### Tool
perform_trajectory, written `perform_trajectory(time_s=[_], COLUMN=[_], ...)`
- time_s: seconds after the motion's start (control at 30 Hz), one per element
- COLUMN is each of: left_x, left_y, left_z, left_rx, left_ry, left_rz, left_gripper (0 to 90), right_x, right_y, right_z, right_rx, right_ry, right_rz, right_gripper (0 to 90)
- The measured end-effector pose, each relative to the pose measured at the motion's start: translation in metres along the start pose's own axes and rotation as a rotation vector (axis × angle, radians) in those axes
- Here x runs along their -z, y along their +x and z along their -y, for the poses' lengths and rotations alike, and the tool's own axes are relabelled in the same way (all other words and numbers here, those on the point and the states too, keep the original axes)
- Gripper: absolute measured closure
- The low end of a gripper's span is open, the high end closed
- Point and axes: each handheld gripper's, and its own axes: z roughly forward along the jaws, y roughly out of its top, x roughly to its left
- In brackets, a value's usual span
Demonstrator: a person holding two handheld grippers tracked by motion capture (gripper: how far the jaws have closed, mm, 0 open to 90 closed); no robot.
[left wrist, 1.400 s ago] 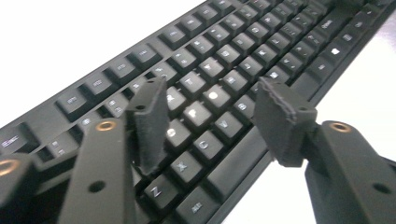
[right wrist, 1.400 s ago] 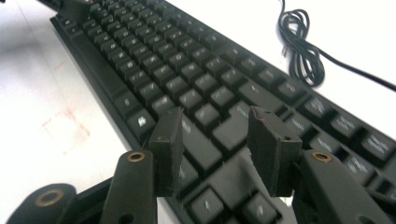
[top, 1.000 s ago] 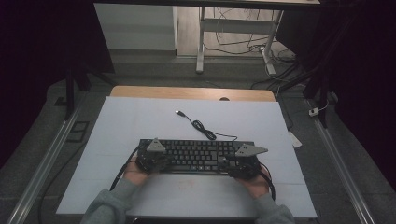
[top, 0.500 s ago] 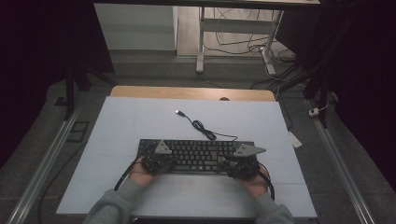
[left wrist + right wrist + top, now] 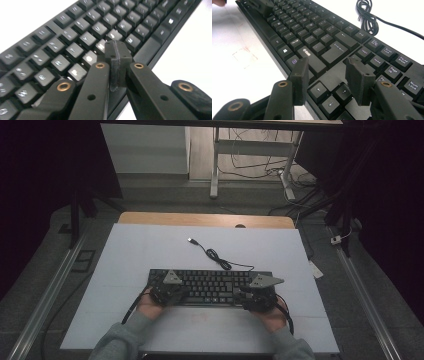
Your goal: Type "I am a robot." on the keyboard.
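A: Our left tool [image 5: 117, 53], jaws pressed together, rests its tip on the letter keys at centre frame; our right tool [image 5: 329, 75] stands partly open over the arrow keys, holding nothing.

B: And the flat black plastic keyboard [image 5: 212, 285]?

A: Lower middle of the white surface [image 5: 150, 250], long axis left to right, one tool at each end.

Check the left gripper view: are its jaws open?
No, the left gripper has its two pads pressed flat together, with nothing between them, above the keyboard.
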Motion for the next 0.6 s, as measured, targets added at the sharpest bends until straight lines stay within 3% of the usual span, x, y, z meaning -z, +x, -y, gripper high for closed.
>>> perform_trajectory(time_s=[0.27,0.6], left_x=[0.023,0.033], left_y=[0.014,0.023], left_z=[0.003,0.009], left_rx=[0.053,0.091], left_ry=[-0.06,-0.045], left_rz=[-0.016,-0.032], left_gripper=[88.3,52.4], right_x=[0.0,-0.002], right_y=[0.0,-0.001], right_z=[0.0,0.0], right_rx=[0.004,0.003], right_ry=[0.003,0.008], right_rz=[0.001,0.003], right_gripper=[53.4,52.8])
